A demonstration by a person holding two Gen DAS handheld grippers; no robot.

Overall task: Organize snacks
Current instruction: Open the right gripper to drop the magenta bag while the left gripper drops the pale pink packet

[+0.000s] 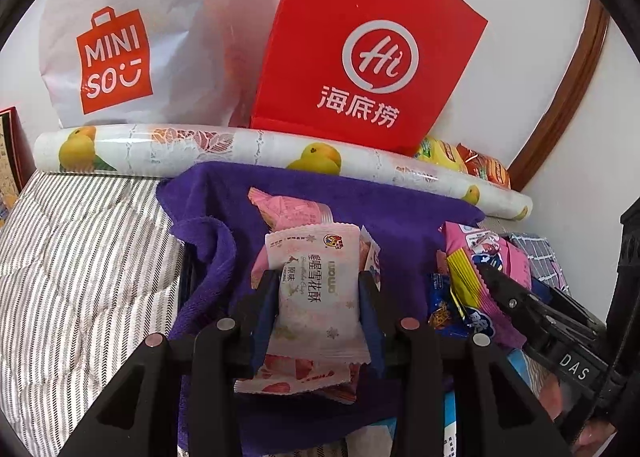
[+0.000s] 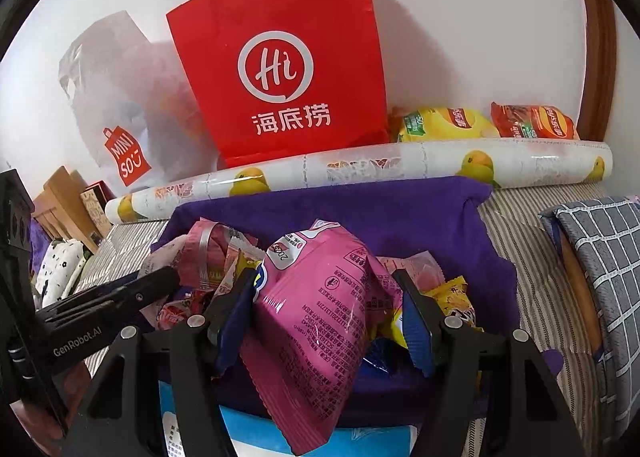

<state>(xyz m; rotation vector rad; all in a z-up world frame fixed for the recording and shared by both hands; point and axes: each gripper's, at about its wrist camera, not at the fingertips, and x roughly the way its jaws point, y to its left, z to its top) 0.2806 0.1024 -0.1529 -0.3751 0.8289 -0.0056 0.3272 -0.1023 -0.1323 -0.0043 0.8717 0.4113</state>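
My left gripper is shut on a white-and-pink snack packet, held upright above more pink packets lying on a purple cloth. My right gripper is shut on a larger pink snack bag, which tilts over a heap of mixed snacks on the same purple cloth. The left wrist view shows the right gripper and its pink bag at the right. In the right wrist view the left gripper enters from the left.
A red paper bag and a white Miniso bag lean on the wall behind a fruit-patterned roll. Yellow and red chip bags lie at the back right. Striped bedding and a checked pillow flank the cloth.
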